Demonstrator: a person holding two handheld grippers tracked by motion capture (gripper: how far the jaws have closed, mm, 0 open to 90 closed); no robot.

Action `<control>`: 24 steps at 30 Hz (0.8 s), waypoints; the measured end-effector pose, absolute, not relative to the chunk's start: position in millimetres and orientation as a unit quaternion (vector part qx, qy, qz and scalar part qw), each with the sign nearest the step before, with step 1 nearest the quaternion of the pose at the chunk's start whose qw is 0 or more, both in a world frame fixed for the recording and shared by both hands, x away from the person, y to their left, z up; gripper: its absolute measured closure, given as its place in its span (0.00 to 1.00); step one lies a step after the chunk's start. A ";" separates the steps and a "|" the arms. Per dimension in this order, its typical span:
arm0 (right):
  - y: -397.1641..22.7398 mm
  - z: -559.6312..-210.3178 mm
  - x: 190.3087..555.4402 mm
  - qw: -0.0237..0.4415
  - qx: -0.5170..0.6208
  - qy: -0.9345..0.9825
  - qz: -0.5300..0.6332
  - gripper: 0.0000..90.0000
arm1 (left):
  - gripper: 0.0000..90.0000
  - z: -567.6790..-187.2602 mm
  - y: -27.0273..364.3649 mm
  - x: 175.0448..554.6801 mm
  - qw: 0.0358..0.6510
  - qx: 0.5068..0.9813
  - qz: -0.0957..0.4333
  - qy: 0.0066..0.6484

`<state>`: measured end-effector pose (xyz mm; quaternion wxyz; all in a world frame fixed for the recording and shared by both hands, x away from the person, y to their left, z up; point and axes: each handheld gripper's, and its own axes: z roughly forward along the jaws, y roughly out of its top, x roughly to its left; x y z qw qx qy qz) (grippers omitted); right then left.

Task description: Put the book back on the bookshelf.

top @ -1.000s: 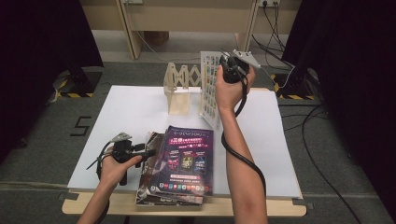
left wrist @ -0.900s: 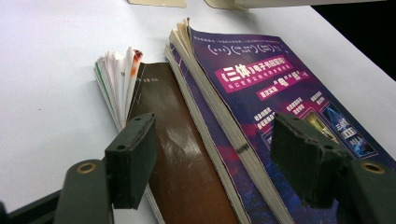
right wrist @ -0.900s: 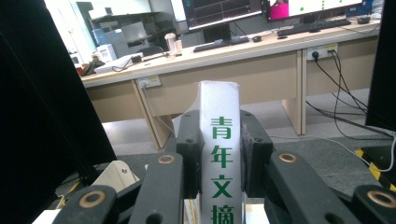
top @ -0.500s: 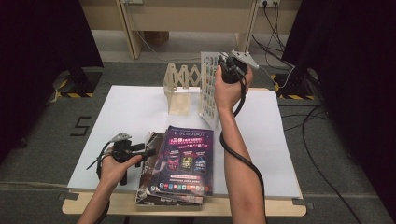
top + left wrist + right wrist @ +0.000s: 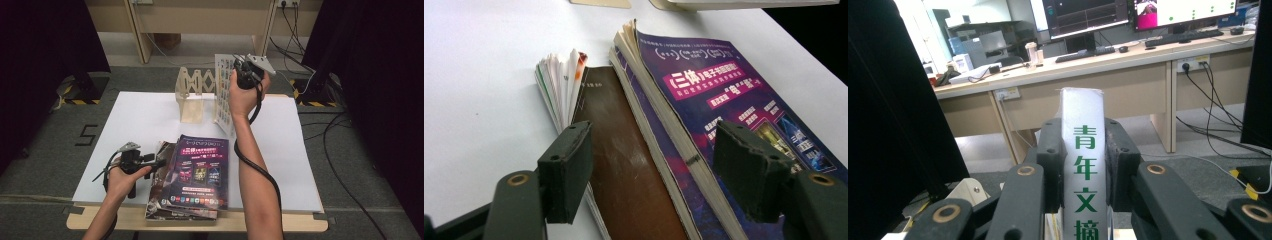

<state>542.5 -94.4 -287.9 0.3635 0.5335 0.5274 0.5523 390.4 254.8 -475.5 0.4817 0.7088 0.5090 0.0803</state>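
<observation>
Your right gripper (image 5: 239, 75) holds a white magazine (image 5: 224, 92) upright above the far side of the white table (image 5: 135, 120), jaws clamped on its spine, where green characters run down between the pads (image 5: 1050, 165) in the right gripper view — the book hangs just beside the wooden accordion rack (image 5: 194, 95), its lower edge near the rack's right end, and from the high view you cannot tell whether it already rests in a slot. Your left gripper (image 5: 159, 162) lies low at the near edge, jaws standing wide and gripping nothing, one pad (image 5: 566, 170) beside the fanned pages of a brown-covered book (image 5: 624, 175) and the other over the purple-covered magazine (image 5: 200, 172) that tops the stack

The risks from here, as a judgement: the hold is on the spine alone, so the covers and pages are free to swing or splay, and a loose corner could catch a rack divider as you lower it. The rack looks light and is not held down — a sideways nudge from the book could slide or tip it, or fold the accordion. Let go before the lower edge is seated between two dividers and the magazine could topple flat onto the table. At the near edge, the stack overhangs slightly, so a push from the open left jaws could skew it or send the top copy toward the floor
</observation>
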 end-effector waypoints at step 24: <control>-95.4 -300.1 500.9 0.384 0.473 0.560 0.560 0.81 | 0.35 -473.2 256.7 389.1 0.482 0.706 0.087 0.512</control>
